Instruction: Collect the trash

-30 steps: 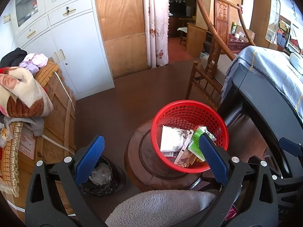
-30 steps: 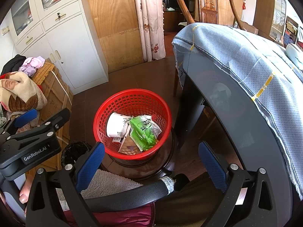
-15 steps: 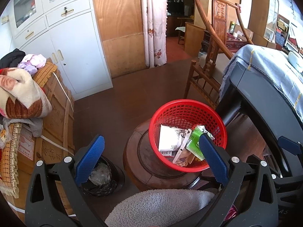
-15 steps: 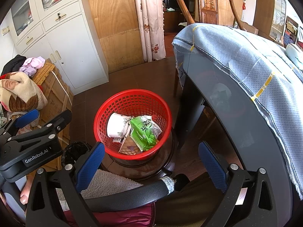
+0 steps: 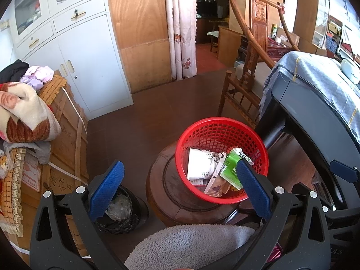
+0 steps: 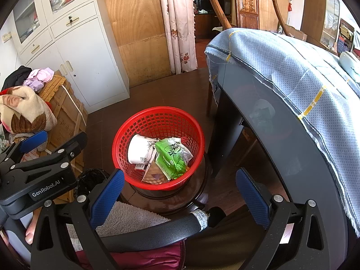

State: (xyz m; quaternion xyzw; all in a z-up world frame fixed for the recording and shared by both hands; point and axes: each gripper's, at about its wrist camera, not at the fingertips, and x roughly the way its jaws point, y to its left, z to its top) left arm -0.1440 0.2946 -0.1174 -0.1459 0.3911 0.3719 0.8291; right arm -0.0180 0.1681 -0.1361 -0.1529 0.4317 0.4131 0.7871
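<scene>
on the round wooden stool point(image 6: 180, 200) sits the red basket point(image 6: 157, 118), raised within our reach, holding a white paper cup point(image 6: 138, 149) and green wrapper point(image 6: 169, 157). we hold the left gripper point(image 5: 177, 187) and right gripper point(image 6: 177, 196) spread wide and empty, likely ready to pick trash out.

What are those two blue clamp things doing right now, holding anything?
Left gripper: open, holding nothing.
Right gripper: open, holding nothing.
</scene>
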